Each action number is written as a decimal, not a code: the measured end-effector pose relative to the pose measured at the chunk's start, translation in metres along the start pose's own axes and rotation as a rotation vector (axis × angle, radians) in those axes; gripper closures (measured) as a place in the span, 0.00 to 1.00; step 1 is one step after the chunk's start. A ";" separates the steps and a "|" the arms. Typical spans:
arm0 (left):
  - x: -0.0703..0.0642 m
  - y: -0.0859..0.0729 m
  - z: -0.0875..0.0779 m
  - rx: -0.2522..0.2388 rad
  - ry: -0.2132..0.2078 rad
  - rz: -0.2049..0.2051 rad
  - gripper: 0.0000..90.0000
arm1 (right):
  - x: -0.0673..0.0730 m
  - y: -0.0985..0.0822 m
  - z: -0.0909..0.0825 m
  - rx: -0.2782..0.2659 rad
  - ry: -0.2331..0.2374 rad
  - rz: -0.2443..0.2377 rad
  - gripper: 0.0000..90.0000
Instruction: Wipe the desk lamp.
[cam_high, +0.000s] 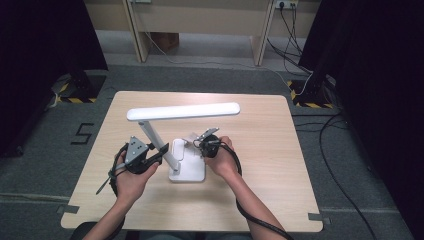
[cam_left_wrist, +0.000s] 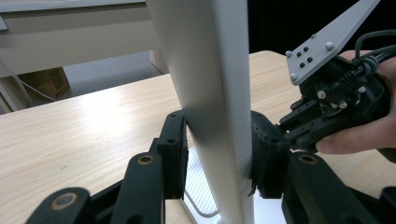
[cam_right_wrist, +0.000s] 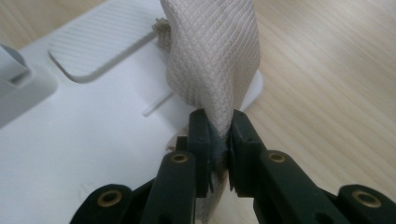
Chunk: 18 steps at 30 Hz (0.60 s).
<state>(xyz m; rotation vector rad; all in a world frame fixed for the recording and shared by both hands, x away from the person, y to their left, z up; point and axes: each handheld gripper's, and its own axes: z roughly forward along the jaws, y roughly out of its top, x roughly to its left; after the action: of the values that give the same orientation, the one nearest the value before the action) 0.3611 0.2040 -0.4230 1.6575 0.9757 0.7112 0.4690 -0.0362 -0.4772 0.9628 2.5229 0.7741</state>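
Two grippers, left gripper clamping lamp arm, right gripper pinching cloth (tightly)

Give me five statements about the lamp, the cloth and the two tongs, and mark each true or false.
1. The left tongs are clamped on the white desk lamp's upright arm. True.
2. The right tongs hold a sponge. False: they pinch a beige cloth.
3. The cloth hangs over the lamp's white base. True.
4. The lamp lies on its side. False: it stands upright on the wooden table, its head level above the base.
5. The cloth is dark blue. False: it is beige with a fine woven pattern.
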 end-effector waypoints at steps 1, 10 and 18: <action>0.000 0.000 0.000 0.000 0.000 0.000 0.68 | -0.002 0.000 -0.001 0.011 -0.009 -0.003 0.91; 0.000 0.000 0.000 0.003 0.001 0.003 0.68 | -0.005 0.012 -0.007 -0.031 0.002 0.026 0.91; 0.000 0.001 0.000 0.005 0.000 0.003 0.68 | 0.021 0.047 0.000 -0.097 0.072 -0.014 0.90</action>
<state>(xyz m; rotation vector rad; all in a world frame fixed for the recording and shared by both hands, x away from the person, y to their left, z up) 0.3613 0.2039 -0.4224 1.6636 0.9759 0.7116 0.4779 0.0073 -0.4519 0.8991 2.5235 0.9337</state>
